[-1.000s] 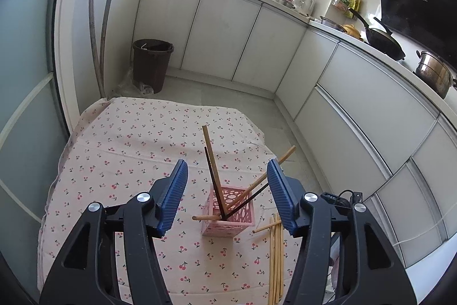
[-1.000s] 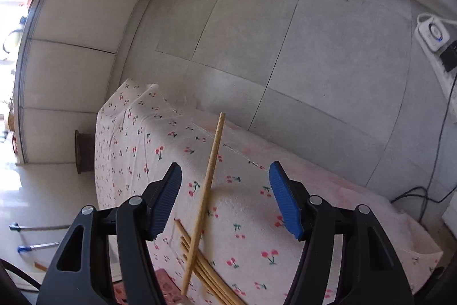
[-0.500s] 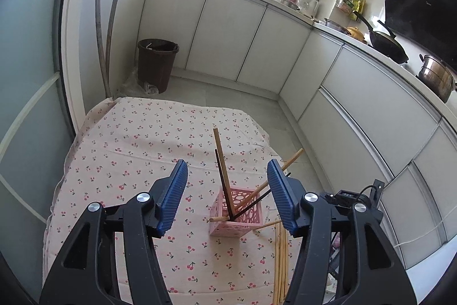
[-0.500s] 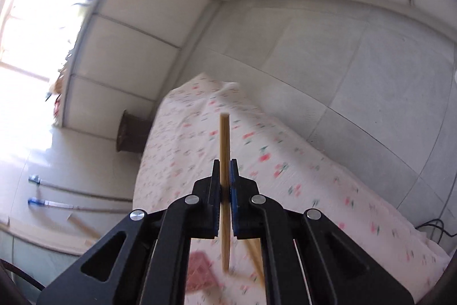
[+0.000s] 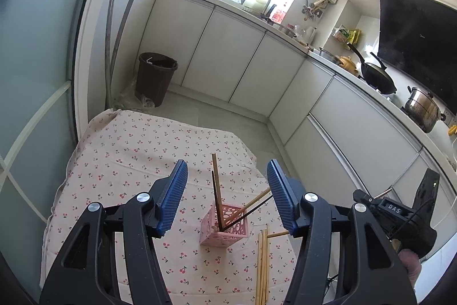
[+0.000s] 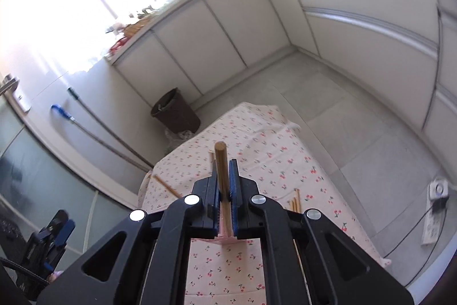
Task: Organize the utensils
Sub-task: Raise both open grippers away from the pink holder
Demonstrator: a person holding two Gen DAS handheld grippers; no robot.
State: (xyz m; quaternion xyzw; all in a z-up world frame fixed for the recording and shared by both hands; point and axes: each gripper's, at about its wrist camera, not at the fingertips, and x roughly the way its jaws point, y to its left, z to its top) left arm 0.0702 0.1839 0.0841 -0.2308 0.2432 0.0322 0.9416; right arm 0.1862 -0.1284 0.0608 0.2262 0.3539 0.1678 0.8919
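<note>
A pink perforated holder [image 5: 224, 227] stands on the cherry-print tablecloth [image 5: 137, 162] with several wooden and black chopsticks leaning in it. Several loose wooden chopsticks [image 5: 262, 262] lie to its right. My left gripper [image 5: 225, 196] is open and empty, held above the holder. My right gripper [image 6: 224, 185] is shut on a wooden chopstick [image 6: 221, 165], held upright high over the table; the holder [image 6: 225, 239] shows just under its jaws. The right gripper's body shows at the right edge of the left wrist view [image 5: 400, 213].
A brown bin [image 5: 157, 76] stands on the floor beyond the table, beside two mop handles [image 5: 114, 27]. White kitchen cabinets [image 5: 234, 56] run along the back and right. A wok [image 5: 377, 76] and a pot [image 5: 420, 107] sit on the counter. A power strip [image 6: 437, 190] lies on the floor.
My right gripper closed on a wooden chopstick, lifted it from the pile and swung round over the table. My left gripper rose a little and stayed open.
</note>
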